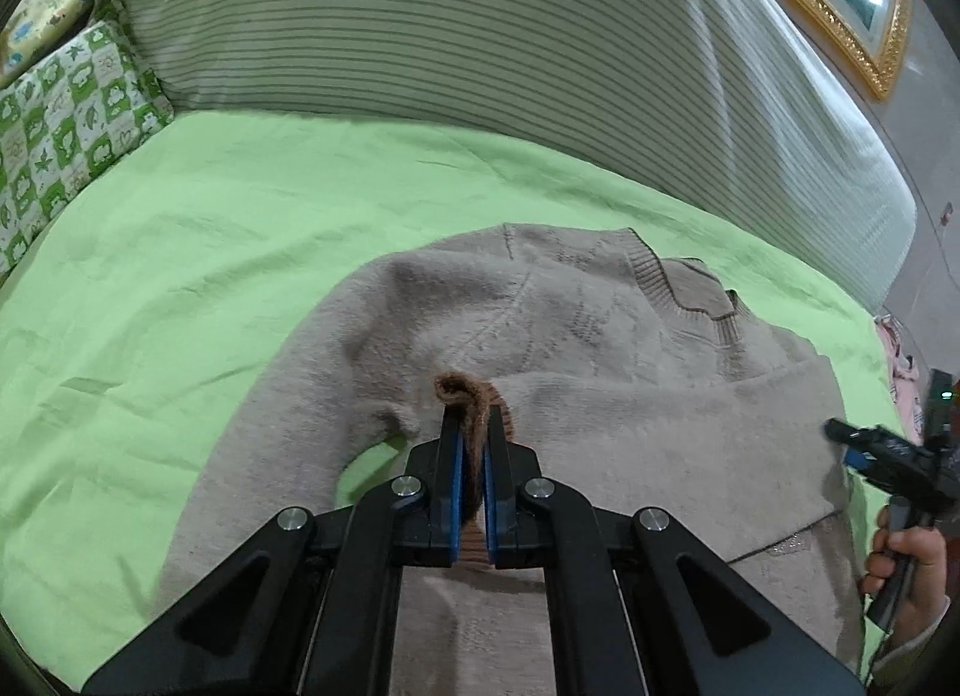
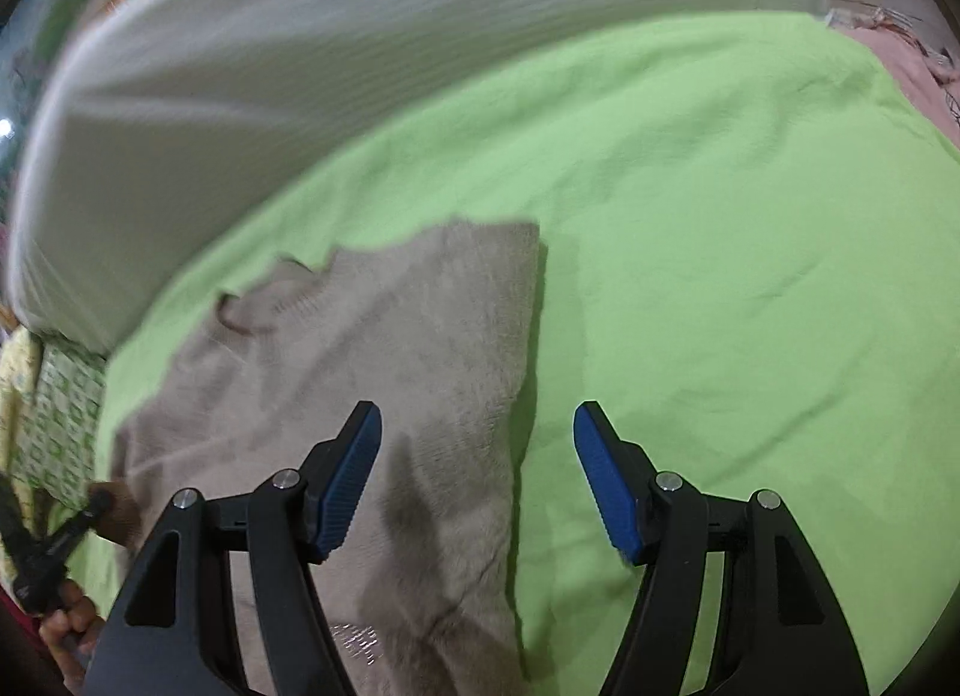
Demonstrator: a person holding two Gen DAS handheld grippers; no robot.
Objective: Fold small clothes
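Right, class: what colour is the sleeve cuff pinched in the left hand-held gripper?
Brown, darker than the beige sweater; the sleeve cuff shows best in the left wrist view.

Beige knit sweater, partly folded, on the green sheet

The sweater [image 1: 600, 396] fills the lower centre of the left wrist view, ribbed collar toward the upper right, one sleeve folded across its body, the brown cuff [image 1: 465, 396] lifted and bunched at mid-frame.

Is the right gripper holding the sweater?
No, the right gripper is wide open above the sweater, with nothing between its pads.
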